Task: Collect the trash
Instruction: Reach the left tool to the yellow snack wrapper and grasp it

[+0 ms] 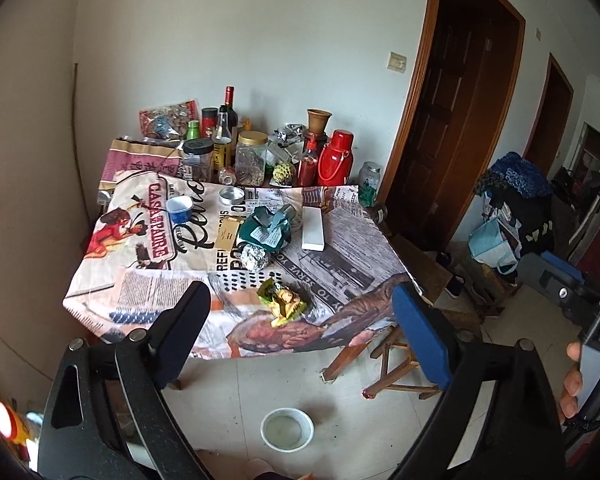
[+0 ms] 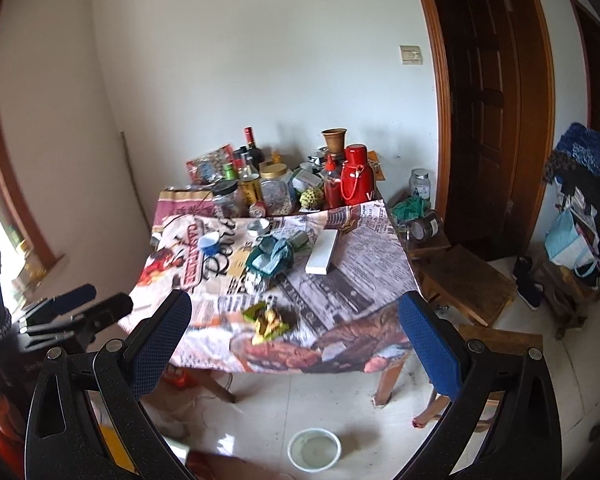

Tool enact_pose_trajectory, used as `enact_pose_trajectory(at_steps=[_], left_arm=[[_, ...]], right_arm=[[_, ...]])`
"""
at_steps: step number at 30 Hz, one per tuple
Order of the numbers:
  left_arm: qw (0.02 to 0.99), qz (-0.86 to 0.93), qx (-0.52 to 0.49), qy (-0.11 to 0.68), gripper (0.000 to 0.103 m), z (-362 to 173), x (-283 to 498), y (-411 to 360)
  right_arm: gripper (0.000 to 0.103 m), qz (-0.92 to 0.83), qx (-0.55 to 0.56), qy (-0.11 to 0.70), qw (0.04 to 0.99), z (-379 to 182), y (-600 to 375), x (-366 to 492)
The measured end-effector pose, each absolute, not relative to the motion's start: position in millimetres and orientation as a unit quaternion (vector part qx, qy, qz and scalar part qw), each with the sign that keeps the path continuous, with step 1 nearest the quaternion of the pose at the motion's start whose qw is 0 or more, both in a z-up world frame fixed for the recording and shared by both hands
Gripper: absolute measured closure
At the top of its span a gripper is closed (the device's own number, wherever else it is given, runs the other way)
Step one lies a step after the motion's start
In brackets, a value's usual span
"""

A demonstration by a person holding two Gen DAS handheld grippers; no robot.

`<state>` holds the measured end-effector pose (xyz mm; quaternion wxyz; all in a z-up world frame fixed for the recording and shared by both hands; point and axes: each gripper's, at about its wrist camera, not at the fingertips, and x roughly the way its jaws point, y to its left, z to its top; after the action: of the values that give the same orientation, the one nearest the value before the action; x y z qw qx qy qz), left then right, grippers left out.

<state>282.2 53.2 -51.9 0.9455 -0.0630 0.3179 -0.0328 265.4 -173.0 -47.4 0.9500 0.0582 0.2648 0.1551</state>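
Both grippers hang in the air short of the table [image 1: 100, 312], nothing between the fingers. Left gripper [image 1: 300, 312]: jaws spread wide, empty. Right gripper [image 2: 296, 312]: same, wide apart, empty.

Landmark = foil ball [image 1: 254, 258] mid-table on the printed cloth.
- Yellow-green crumpled wrapper [image 1: 284, 300]: nearer the front table edge than the foil ball, slightly right of it, lying apart from it. In the right wrist view the wrapper [image 2: 269, 321] is blurred.
- Green crumpled paper wad [image 1: 269, 229]: directly behind the foil ball, touching or almost so; can't tell which.
- Tan card [image 1: 228, 234]: left of the wad, behind-left of the foil ball.
- White flat box [image 1: 314, 227]: right of the foil ball, lying lengthwise front to back.
- Blue cup [image 1: 179, 209] and round tin [image 1: 231, 196]: behind-left of the foil ball, well apart from it.
- Jars, bottles, red thermos [image 1: 336, 158]: packed at the back of the table against the wall.

White bowl [image 1: 287, 429] sits on the floor in front of the table, below the foil ball in frame.
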Motion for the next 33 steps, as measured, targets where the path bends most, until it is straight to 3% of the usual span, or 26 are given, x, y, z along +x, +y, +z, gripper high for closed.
enact_pose_trajectory(at_steps=[12,20,26,30,33], left_arm=[[0.897,-0.032,-0.087,0.433,0.01,-135,395,98],[0.863,-0.013,-0.104,0.495,0.011,-206,457,94],[0.823,0.011,-0.178,0.539,0.033,-255,490,92],[0.805,0.033,-0.199,0.557,0.055,-280,502,95],[0.801,0.041,-0.213,0.559,0.061,-291,507,100]], right_arm=[[0.0,0.136,0.039,0.322,0.936,-77,-133,362],[0.0,0.168,0.005,0.385,0.907,-127,-125,450],[0.0,0.194,-0.041,0.442,0.875,-173,-112,515],[0.001,0.201,-0.055,0.458,0.864,-200,-101,553],[0.002,0.192,-0.057,0.465,0.862,-218,-95,579]])
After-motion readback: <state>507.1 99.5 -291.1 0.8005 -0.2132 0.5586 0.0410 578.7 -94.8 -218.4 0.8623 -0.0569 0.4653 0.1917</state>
